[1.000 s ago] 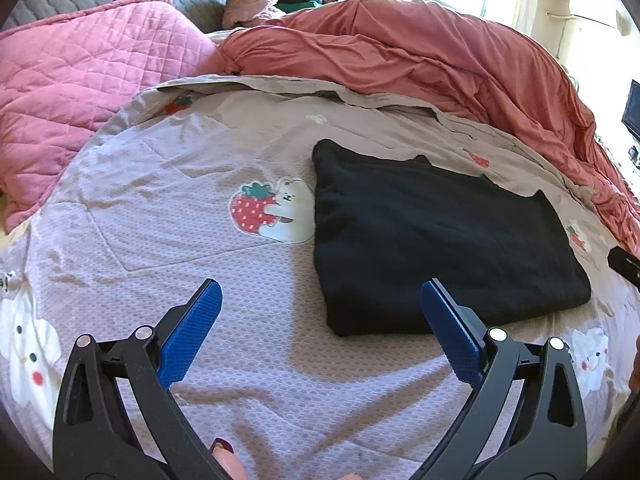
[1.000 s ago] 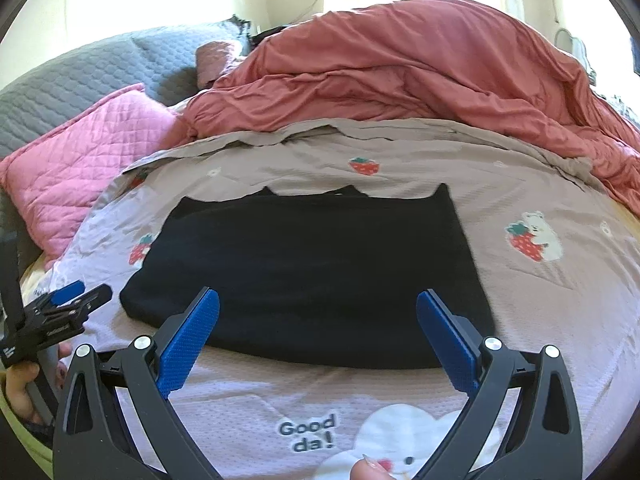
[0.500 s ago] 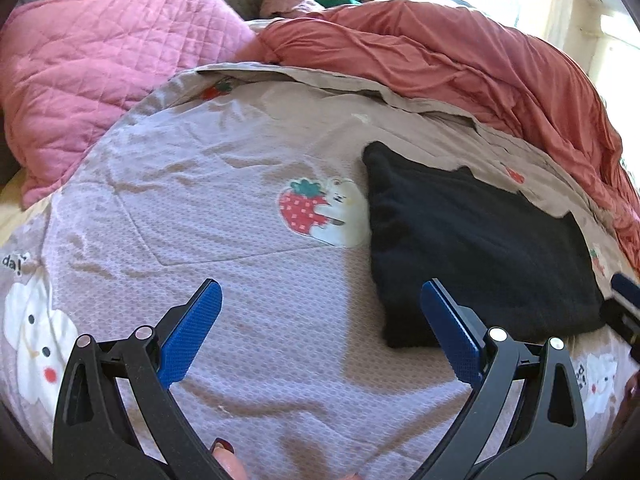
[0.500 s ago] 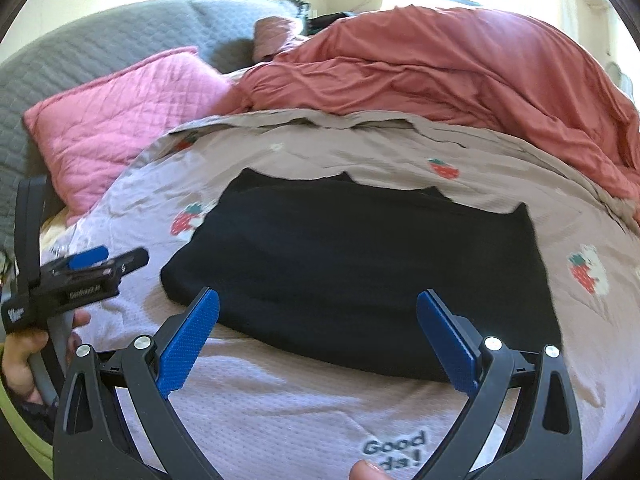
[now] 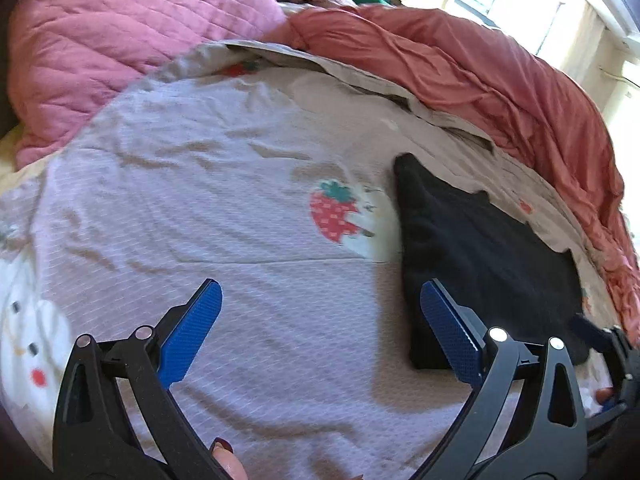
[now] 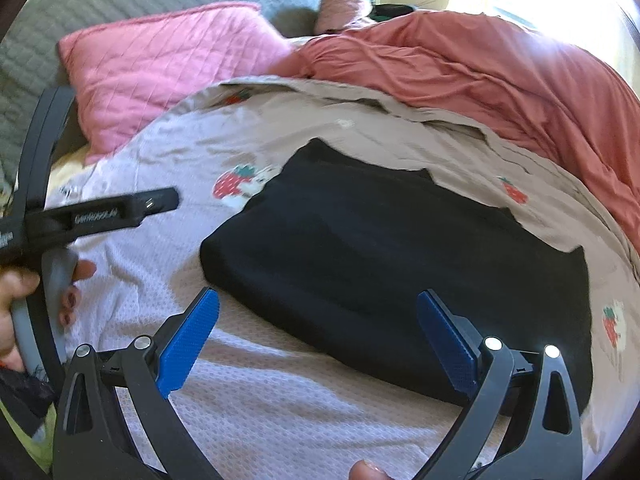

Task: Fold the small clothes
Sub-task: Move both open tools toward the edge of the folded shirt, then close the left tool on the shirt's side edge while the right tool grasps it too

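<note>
A black garment (image 6: 400, 256) lies folded flat in a rectangle on the mauve printed bedspread (image 5: 240, 272). In the left wrist view the black garment (image 5: 480, 264) is to the right. My left gripper (image 5: 320, 320) hangs open above bare bedspread, its right finger near the garment's left near corner. My right gripper (image 6: 318, 328) is open too, just above the garment's near edge, holding nothing. The left gripper (image 6: 120, 212), held by a hand (image 6: 24, 304), shows at the left of the right wrist view. The right gripper's tip (image 5: 600, 336) shows at the right edge of the left wrist view.
A pink quilted pillow (image 6: 168, 68) lies at the back left against a grey quilted headboard (image 6: 120, 4). A bunched salmon duvet (image 6: 500, 72) fills the back and right side. Bright window light comes from the upper right.
Both cameras have swung left and come lower, so the garment sits further right in each view. The left gripper now looms larger in the right wrist view. Both stay open.
</note>
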Demonstrator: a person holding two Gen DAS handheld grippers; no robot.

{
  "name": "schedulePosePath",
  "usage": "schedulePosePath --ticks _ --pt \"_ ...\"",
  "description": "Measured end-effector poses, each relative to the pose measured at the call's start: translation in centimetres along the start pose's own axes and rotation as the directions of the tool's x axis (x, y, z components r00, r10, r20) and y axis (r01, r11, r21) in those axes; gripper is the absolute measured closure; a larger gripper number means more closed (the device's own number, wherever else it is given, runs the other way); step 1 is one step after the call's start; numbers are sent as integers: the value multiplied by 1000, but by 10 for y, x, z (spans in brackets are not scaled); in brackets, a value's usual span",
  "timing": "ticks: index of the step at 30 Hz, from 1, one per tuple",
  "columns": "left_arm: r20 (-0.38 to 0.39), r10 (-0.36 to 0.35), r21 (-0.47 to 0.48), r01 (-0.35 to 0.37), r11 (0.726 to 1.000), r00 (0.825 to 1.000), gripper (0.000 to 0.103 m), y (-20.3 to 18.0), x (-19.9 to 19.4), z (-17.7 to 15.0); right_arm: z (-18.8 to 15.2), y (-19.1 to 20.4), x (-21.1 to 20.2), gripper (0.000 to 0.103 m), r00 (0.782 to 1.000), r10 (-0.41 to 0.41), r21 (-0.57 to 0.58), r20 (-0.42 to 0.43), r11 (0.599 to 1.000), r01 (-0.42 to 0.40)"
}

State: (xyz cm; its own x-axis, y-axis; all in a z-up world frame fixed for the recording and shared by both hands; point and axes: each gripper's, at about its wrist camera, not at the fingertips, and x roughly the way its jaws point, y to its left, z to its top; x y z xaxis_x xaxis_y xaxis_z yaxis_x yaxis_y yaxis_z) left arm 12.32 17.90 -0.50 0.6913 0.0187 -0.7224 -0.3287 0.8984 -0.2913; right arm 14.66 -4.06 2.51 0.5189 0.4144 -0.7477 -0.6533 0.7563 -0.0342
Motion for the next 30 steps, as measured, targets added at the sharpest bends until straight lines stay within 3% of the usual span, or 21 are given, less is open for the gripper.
schedulePosePath --ticks 5,15,19,23,28,30 --pt "-27 -25 0 25 1000 999 10 -8 15 15 -1 16 19 5 999 -30 -99 -33 995 27" --pt "-121 -55 -164 35 986 991 13 -11 64 68 -4 27 47 5 994 -98 -255 -48 963 82" --pt "-97 -100 -196 79 977 990 16 -20 79 84 -7 27 55 5 994 -77 -275 -81 960 52" --pt "-73 -137 -199 120 973 988 28 -15 88 82 -7 31 63 5 995 -80 -308 -60 949 58" --pt "-109 -142 -208 117 971 984 29 -2 100 87 -2 42 74 5 993 -115 -359 -7 927 105" --pt "-120 -170 -210 143 967 978 29 -1 104 92 0 44 75 11 992 -124 -367 14 922 120"
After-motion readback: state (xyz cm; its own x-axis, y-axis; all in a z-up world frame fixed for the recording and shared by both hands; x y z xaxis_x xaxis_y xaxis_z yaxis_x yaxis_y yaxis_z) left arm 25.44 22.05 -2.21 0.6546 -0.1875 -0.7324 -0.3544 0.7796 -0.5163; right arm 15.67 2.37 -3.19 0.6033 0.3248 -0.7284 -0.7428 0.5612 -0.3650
